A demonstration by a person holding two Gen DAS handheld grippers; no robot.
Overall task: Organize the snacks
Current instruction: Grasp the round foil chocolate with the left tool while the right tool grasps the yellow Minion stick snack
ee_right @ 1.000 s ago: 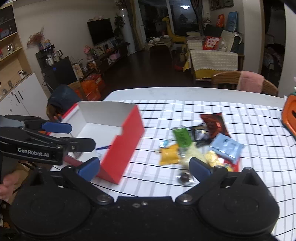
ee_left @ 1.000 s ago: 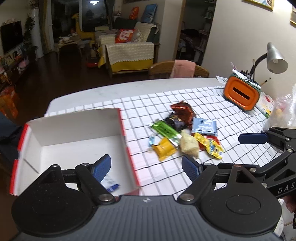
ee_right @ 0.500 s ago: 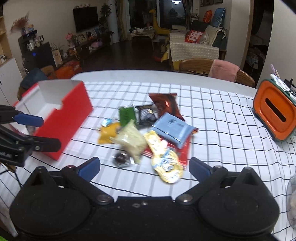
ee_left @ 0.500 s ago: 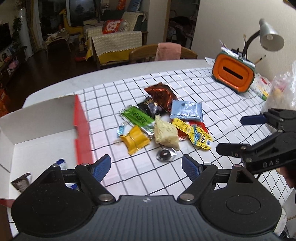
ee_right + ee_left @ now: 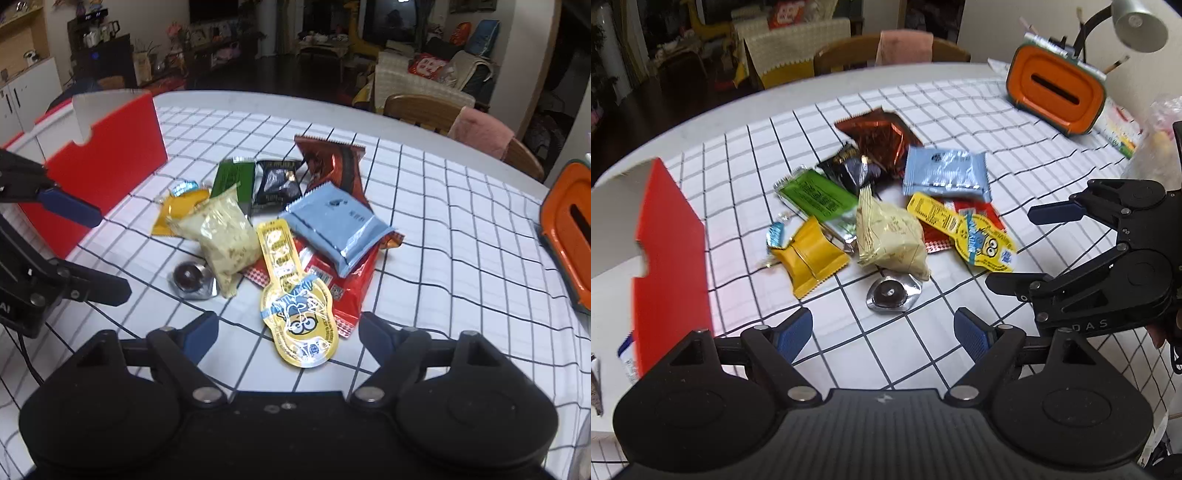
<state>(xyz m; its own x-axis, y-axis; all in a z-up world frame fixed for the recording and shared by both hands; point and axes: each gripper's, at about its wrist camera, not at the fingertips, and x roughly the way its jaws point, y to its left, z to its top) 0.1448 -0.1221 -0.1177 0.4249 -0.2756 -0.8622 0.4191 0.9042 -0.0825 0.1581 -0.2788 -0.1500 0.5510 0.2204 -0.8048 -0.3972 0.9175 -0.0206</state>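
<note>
Two open grippers over a pile of snacks beside a red box.

From the left wrist, the left gripper (image 5: 883, 332), jaws apart and empty, hovers near the foil-wrapped chocolate (image 5: 891, 294); the red box (image 5: 670, 258) stands left of the pile. From the right wrist, the right gripper (image 5: 288, 334), also spread and empty, sits just before the yellow minion pouch (image 5: 295, 302), right of the box (image 5: 107, 166).

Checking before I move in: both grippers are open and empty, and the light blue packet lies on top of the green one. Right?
Not quite. Both the left gripper and right gripper are open and empty, but the right wrist view shows the light blue packet on the red packets, apart from the green one.
</note>
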